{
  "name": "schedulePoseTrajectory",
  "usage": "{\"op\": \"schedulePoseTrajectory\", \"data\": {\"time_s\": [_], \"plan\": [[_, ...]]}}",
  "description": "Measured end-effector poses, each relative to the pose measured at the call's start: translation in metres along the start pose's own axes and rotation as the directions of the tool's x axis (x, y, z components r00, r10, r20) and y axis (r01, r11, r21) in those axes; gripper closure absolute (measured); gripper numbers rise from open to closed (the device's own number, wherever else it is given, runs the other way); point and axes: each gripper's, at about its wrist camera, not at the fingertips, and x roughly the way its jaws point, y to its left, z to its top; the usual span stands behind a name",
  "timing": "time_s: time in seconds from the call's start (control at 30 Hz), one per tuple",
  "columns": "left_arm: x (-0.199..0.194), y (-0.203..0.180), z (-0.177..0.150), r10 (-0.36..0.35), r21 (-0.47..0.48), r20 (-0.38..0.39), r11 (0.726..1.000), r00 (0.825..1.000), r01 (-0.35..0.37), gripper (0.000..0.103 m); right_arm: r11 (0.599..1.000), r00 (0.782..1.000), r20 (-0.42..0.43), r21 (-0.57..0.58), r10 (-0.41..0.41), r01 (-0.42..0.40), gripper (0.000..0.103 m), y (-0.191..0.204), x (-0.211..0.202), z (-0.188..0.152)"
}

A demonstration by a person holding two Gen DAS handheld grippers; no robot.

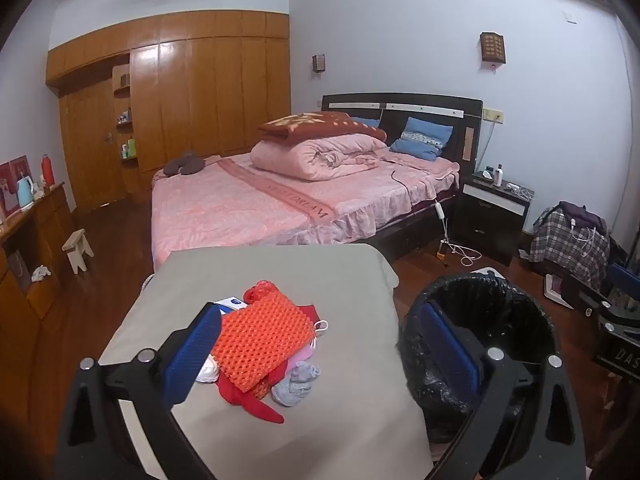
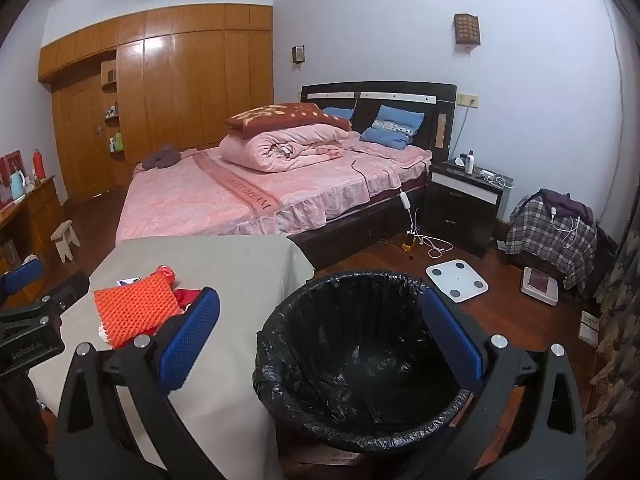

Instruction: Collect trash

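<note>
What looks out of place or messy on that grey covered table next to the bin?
A heap of litter sits mid-table: an orange foam net draped over red scraps, a grey wad and a blue-and-white card. The black-lined bin beside it looks empty. Nothing seems spilled or broken.

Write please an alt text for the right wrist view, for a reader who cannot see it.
The open right gripper hovers above an empty bin with a black liner. Left of the bin, a grey-covered table holds an orange foam net among red scraps. Behind stand a pink bed and a wooden wardrobe.
</note>
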Motion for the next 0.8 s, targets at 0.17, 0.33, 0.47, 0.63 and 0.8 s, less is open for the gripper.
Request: {"op": "schedulePoseTrajectory", "data": {"time_s": [0.17, 0.33, 0.47, 0.63, 0.8], "plan": [[-0.0003, -0.0009, -0.0006, 0.0, 0.005, 0.005, 1.0, 1.0, 0.0, 0.006, 1.0, 1.0, -0.003, -0.004, 0.0, 0.0, 0.005, -0.0001, 0.0003, -0.0002], [0.0014, 0.0034, -0.0008, 0.004, 0.005, 0.004, 1.0, 1.0, -0.004, 0.006, 1.0, 1.0, -0.005, 0.0, 0.001, -0.001, 0.005, -0.0008, 0.0012, -0.0007], [0.0012, 0.0034, -0.0007, 0.004, 0.004, 0.003, 1.0, 1.0, -0.004, 0.006, 1.0, 1.0, -0.005, 0.001, 0.001, -0.001, 0.005, -0.0003, 0.0004, -0.0007], [0.0013, 0.0033, -0.0006, 0.004, 0.004, 0.003, 1.0, 1.0, -0.004, 0.006, 1.0, 1.0, -0.006, 0.0, -0.001, 0.001, 0.005, 0.0008, 0.0, -0.0009], [0.0013, 0.0032, -0.0007, 0.004, 0.004, 0.003, 1.0, 1.0, -0.004, 0.006, 1.0, 1.0, -0.008, 0.0, 0.001, -0.001, 0.005, 0.0, -0.0008, -0.0011]]}}
